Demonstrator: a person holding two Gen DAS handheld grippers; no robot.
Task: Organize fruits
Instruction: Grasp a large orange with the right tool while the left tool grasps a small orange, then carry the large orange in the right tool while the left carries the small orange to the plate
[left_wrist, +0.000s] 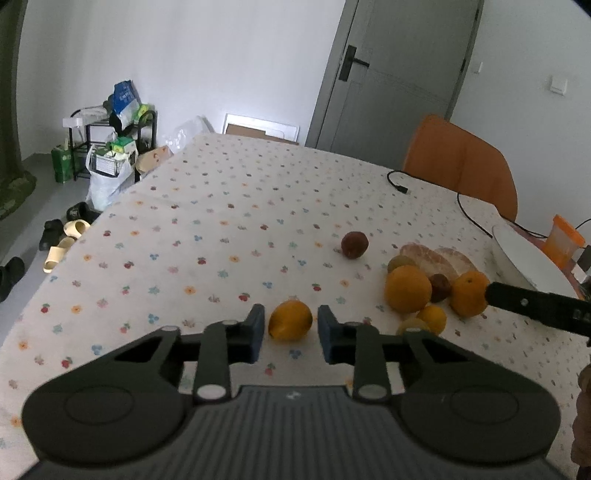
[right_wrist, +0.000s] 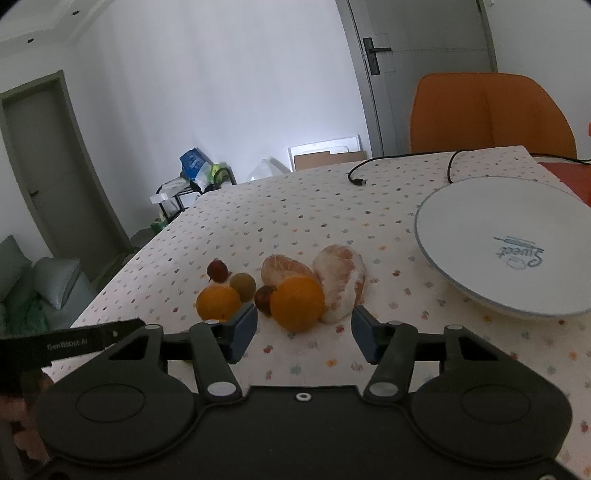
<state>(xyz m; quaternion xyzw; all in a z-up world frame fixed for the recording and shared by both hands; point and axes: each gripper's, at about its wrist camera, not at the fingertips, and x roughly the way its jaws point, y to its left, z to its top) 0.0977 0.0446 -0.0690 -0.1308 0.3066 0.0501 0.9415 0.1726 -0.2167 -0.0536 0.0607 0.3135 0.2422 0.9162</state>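
Fruits (right_wrist: 218, 302) are not yet sorted: none is on the plate. Your left gripper (left_wrist: 290, 332) has its fingers drawn in to pinch a small orange (left_wrist: 290, 320) by its two sides; the fruit rests on the surface (left_wrist: 221, 221), apart from the rest. Your right gripper (right_wrist: 303, 328) has its fingers spread and holding nothing, with a large orange (right_wrist: 297, 302) just ahead in the gap. Round it huddle smooth, waxy oranges, two dark red fruits, a dull green one and two peeled citrus segments (right_wrist: 340, 282), pithy and soft-looking. To the right, the white glazed plate (right_wrist: 480, 221) with a blue rim stands bare on the flower-printed cloth. By my judgement, nearly everything is left to do.
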